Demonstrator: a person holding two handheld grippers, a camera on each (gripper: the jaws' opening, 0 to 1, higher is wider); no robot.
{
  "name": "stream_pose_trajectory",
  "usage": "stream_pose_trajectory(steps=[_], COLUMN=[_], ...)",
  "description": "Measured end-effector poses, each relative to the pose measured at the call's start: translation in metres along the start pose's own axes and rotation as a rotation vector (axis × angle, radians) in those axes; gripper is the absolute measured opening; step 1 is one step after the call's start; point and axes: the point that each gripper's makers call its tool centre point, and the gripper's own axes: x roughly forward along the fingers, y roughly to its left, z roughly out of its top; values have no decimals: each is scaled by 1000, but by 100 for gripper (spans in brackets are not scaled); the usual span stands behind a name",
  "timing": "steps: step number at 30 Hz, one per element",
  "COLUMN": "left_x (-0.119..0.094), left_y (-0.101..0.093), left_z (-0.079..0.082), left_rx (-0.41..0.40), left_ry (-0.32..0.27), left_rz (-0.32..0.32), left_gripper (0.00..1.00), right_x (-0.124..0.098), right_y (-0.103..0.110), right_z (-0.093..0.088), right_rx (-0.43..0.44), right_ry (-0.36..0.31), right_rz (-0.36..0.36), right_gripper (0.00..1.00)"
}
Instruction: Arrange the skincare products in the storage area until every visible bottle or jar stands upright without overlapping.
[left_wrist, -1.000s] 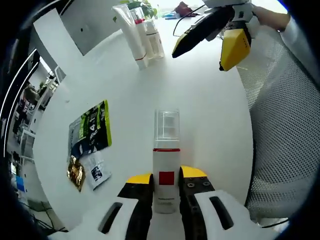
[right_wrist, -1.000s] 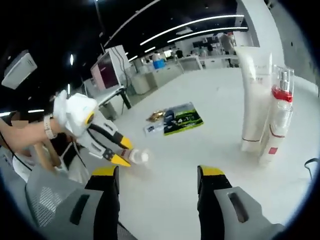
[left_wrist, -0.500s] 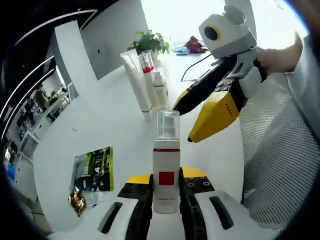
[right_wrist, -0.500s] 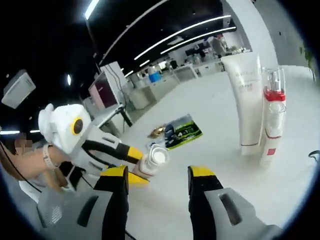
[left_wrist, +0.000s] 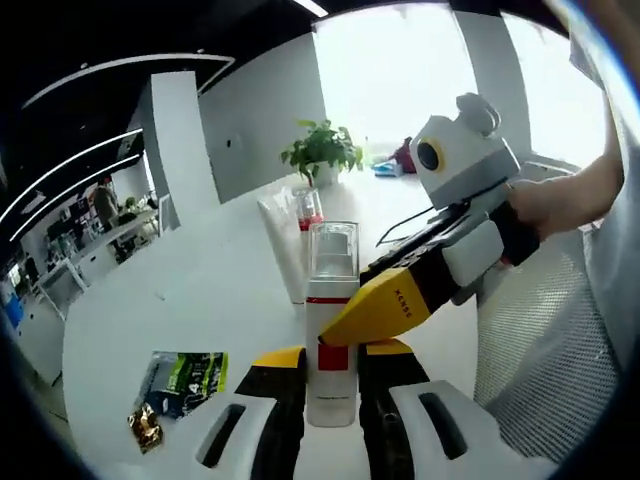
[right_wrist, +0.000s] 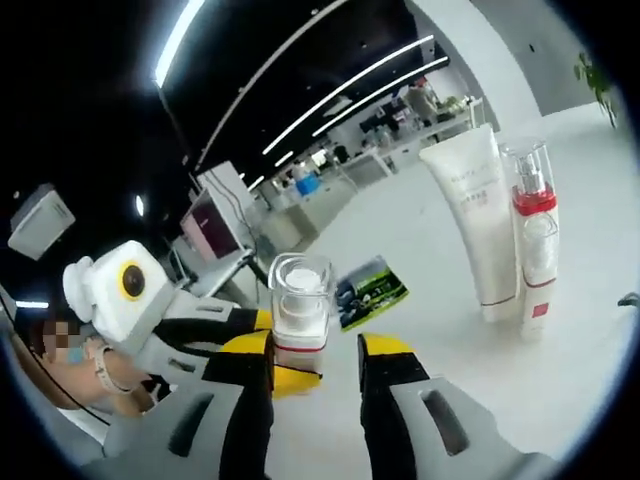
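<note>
A white bottle (left_wrist: 332, 345) with a red band and a clear cap stands upright between my left gripper's (left_wrist: 332, 362) jaws, which are shut on its body. My right gripper (left_wrist: 345, 308) comes in from the right, one yellow fingertip crossing in front of the red band. In the right gripper view the same bottle (right_wrist: 300, 300) sits between the tips of my right gripper (right_wrist: 315, 355); its jaws are open around it, with a gap on the right side. Further back on the white table a white tube (right_wrist: 475, 230) and a red-collared pump bottle (right_wrist: 530, 240) stand upright side by side.
A green packet (left_wrist: 185, 375) and a gold sachet (left_wrist: 145, 425) lie flat on the table (left_wrist: 210, 300) to the left. A potted plant (left_wrist: 322, 150) stands at the far end. A grey mesh chair (left_wrist: 530, 340) is close on the right, under a person's hand (left_wrist: 560, 200).
The left gripper has tilted the bottle from lying forward to upright. The right gripper has come in from the side and narrowed its jaws around the bottle's upper part.
</note>
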Motion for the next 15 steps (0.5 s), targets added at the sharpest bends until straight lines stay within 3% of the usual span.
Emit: stream_pose_trajectory(steps=[9, 15], left_x=[6, 8], left_y=[-2, -1], left_z=[10, 13], left_rx=[-17, -9], left_ry=[-44, -57], left_rz=[46, 48], left_gripper=[19, 19], right_x=[-3, -4], right_y=[6, 4], right_z=[12, 13], right_rx=[7, -5], right_ry=[-48, -37], right_rz=[0, 7], right_gripper=[21, 20])
